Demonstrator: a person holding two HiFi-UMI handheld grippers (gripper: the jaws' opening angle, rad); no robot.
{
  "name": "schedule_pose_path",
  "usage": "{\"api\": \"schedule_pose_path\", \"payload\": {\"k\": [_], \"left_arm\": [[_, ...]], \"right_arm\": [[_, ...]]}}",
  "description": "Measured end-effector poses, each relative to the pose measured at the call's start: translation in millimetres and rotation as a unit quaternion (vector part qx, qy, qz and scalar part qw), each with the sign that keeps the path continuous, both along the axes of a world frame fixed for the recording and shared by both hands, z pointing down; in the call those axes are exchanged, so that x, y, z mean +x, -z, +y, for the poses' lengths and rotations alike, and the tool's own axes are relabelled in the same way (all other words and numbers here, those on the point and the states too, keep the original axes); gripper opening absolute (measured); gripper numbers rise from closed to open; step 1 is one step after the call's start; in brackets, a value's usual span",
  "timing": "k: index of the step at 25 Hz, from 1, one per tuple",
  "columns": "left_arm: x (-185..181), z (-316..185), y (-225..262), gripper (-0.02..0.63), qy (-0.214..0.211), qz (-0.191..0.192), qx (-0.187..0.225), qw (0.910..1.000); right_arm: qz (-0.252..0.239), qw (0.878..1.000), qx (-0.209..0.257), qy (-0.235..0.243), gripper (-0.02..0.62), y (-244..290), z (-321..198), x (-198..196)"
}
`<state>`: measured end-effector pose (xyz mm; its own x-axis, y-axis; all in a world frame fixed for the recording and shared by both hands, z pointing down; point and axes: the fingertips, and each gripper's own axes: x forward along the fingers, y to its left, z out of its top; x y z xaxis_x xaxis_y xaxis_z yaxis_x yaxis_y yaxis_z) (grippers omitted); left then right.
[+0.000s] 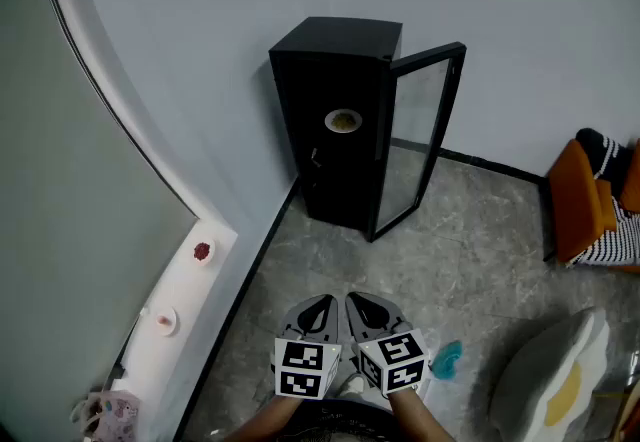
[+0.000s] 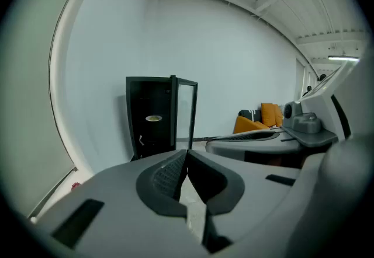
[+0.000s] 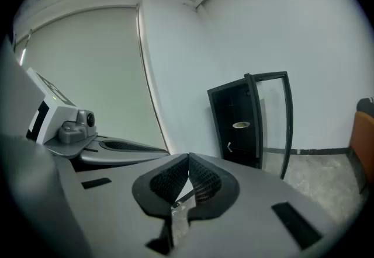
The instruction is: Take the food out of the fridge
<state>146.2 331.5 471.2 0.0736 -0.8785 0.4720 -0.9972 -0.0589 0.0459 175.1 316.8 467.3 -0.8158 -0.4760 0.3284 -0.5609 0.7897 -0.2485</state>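
Both empty, closed: left gripper (image 1: 320, 305), right gripper (image 1: 362, 302); likely food dish (image 1: 343, 120) far ahead.

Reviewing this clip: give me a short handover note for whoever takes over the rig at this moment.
Grippers: the left hand-held gripper has its jaws together and is empty. The right hand-held gripper is the same. They are side by side, well short of the fridge.
Things: the fridge door stands open. A dish of food sits on a shelf inside.
Done: the door is open.
Left: approach, open a gripper, grip the dish and take it out.
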Motion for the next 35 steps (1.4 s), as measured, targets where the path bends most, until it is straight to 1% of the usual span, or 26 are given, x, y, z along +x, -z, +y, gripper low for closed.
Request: {"api": "schedule_pose_path", "payload": {"k": [6, 9, 14, 18, 22, 26, 30, 35], "left_arm": [[0.5, 1.8, -3.7, 0.014, 0.002, 0.003, -0.005, 1.0], [-1.7, -0.1, -3.4, 0.014, -0.001, 0.008, -0.005, 1.0], [-6.9, -13.5, -8.4, 0.014, -0.014, 0.023, -0.019, 0.9995], [-17.1, -29.0, -10.5, 0.014, -0.017, 0.025, -0.018, 0.9994], [-30.4, -49.9, -14.7, 0.014, -0.025, 0.038, -0.023, 0.9987], [-50.6, -83.8, -14.4, 0.014, -0.037, 0.047, -0.026, 0.9979], [-73.2, -116.1, -9.1, 0.014, -0.046, 0.049, -0.022, 0.9975], [-101.3, -145.0, -3.6, 0.014, -0.056, 0.051, -0.022, 0.9969]], "right_arm": [[-0.001, 1.0, -0.001, 0.005, 0.021, -1.0, 2.5, -1.8], [0.008, 1.0, -0.002, 0.009, 0.021, -3.4, 1.8, -4.6], [0.02, 1.0, -0.013, 0.015, 0.021, -8.2, -6.6, -9.4], [0.025, 0.999, -0.021, 0.022, 0.021, -13.3, -20.1, -18.2], [0.026, 0.999, -0.03, 0.03, 0.021, -17.7, -37.4, -35.0], [0.028, 0.998, -0.036, 0.031, 0.021, -16.8, -67.7, -57.2], [0.029, 0.999, -0.038, 0.026, 0.021, -11.0, -98.7, -78.9], [0.023, 0.999, -0.045, 0.017, 0.021, -6.0, -128.8, -107.5]]}}
